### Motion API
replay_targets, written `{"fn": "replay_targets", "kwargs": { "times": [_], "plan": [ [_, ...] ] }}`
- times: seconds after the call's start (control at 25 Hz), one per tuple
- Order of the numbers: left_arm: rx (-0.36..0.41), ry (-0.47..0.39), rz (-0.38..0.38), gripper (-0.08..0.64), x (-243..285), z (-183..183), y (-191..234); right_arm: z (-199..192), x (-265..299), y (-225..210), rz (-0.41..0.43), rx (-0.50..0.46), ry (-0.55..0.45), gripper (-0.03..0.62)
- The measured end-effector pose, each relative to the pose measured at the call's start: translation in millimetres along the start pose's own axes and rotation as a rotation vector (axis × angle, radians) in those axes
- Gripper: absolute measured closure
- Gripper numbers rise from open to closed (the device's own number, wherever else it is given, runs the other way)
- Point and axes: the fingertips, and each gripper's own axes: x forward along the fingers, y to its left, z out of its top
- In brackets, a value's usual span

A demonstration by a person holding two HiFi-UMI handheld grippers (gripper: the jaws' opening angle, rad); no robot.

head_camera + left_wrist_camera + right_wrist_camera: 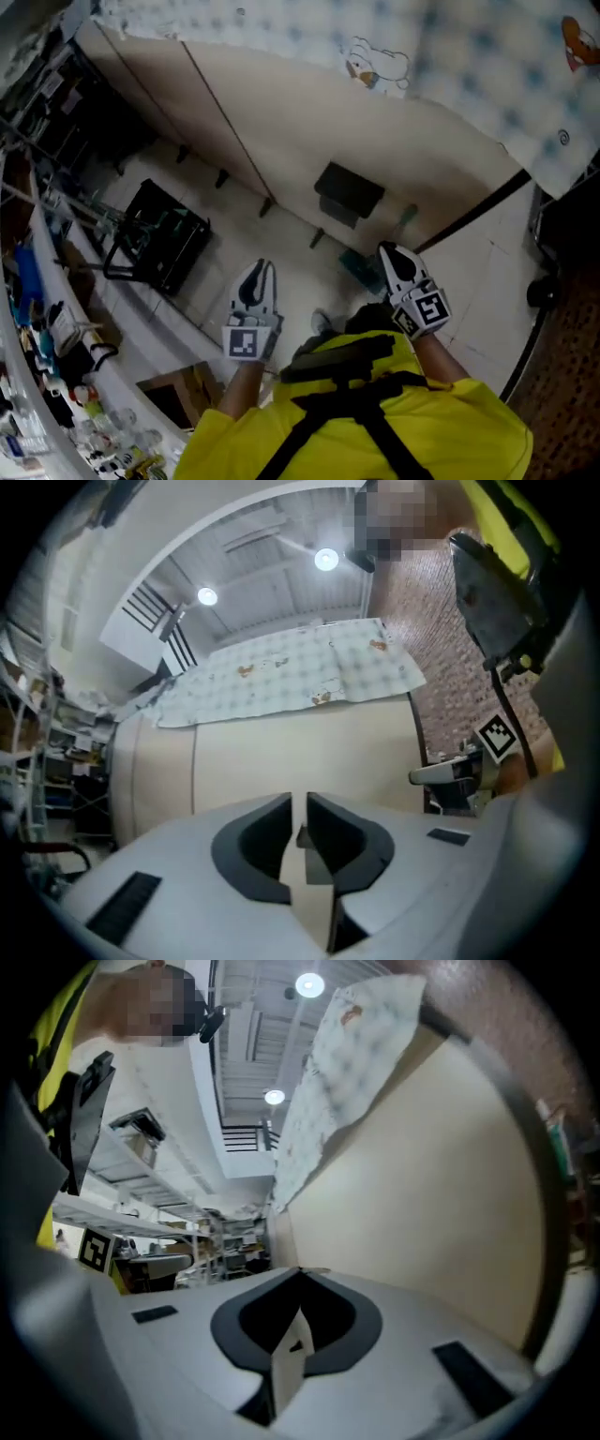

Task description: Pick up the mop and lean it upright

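The mop's dark handle [469, 214] slants up against the beige wall [281, 112], with its teal head [361, 269] on the tiled floor just ahead of my right gripper. In the right gripper view the handle [525, 1147] runs along the wall at the right, away from the jaws. My left gripper [265, 265] is raised in front of me; its pads [306, 799] stand a narrow gap apart with nothing between them. My right gripper [386, 248] points towards the mop head; its tips [300, 1274] meet and hold nothing.
A black wheeled crate [159, 234] stands on the floor at the left. A dark box [349, 192] sits low on the wall. A crowded shelf [56, 375] runs down the left edge, with a cardboard box [178, 394] below. A patterned cloth [469, 56] drapes over the wall's top.
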Motion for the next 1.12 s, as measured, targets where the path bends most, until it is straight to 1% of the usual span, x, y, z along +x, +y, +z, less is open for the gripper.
{"fn": "replay_targets", "kwargs": {
  "times": [0.04,0.12,0.2,0.24,0.28,0.32,0.36,0.4,0.44,0.52,0.6,0.68,0.76,0.84,0.92,0.96,1.04,1.12],
  "plan": [
    [-0.017,-0.002,-0.061,0.543,19,-1,-7,-3,-15,-17,-0.077,0.009,0.000,0.586],
    [-0.042,0.008,-0.192,0.543,55,-6,-34,-8,-50,-48,-0.219,0.028,-0.003,0.584],
    [-0.010,0.041,-0.295,0.543,83,-16,-70,-13,-81,-71,-0.326,0.057,-0.011,0.584],
    [0.000,0.060,-0.329,0.543,94,-21,-86,-14,-93,-81,-0.367,0.075,-0.018,0.584],
    [-0.010,0.075,-0.354,0.541,103,-26,-101,-14,-103,-88,-0.402,0.091,-0.028,0.584],
    [-0.041,0.086,-0.379,0.538,112,-30,-116,-11,-113,-94,-0.432,0.099,-0.041,0.584],
    [-0.073,0.096,-0.408,0.520,120,-34,-132,-7,-123,-99,-0.460,0.100,-0.055,0.584],
    [-0.089,0.108,-0.442,0.517,128,-39,-150,-2,-133,-105,-0.489,0.097,-0.072,0.584],
    [-0.085,0.125,-0.478,0.517,137,-48,-169,2,-144,-112,-0.519,0.094,-0.089,0.584],
    [-0.059,0.180,-0.536,0.485,156,-73,-206,2,-167,-126,-0.582,0.097,-0.112,0.584],
    [-0.078,0.241,-0.552,0.485,174,-102,-232,-11,-192,-136,-0.637,0.115,-0.107,0.584],
    [-0.099,0.274,-0.550,0.483,191,-127,-252,-26,-213,-143,-0.673,0.138,-0.085,0.584],
    [-0.101,0.303,-0.547,0.437,210,-152,-270,-34,-229,-153,-0.700,0.146,-0.074,0.584],
    [-0.094,0.332,-0.519,0.437,232,-181,-281,-40,-242,-163,-0.723,0.160,-0.076,0.584],
    [-0.076,0.358,-0.484,0.410,251,-208,-287,-44,-254,-171,-0.739,0.178,-0.077,0.584],
    [-0.061,0.368,-0.468,0.410,260,-220,-290,-45,-261,-174,-0.747,0.180,-0.077,0.584],
    [-0.038,0.385,-0.440,0.408,273,-242,-294,-45,-276,-183,-0.767,0.172,-0.073,0.584],
    [-0.017,0.379,-0.414,0.408,282,-255,-298,-46,-287,-191,-0.786,0.170,-0.064,0.584]
  ]
}}
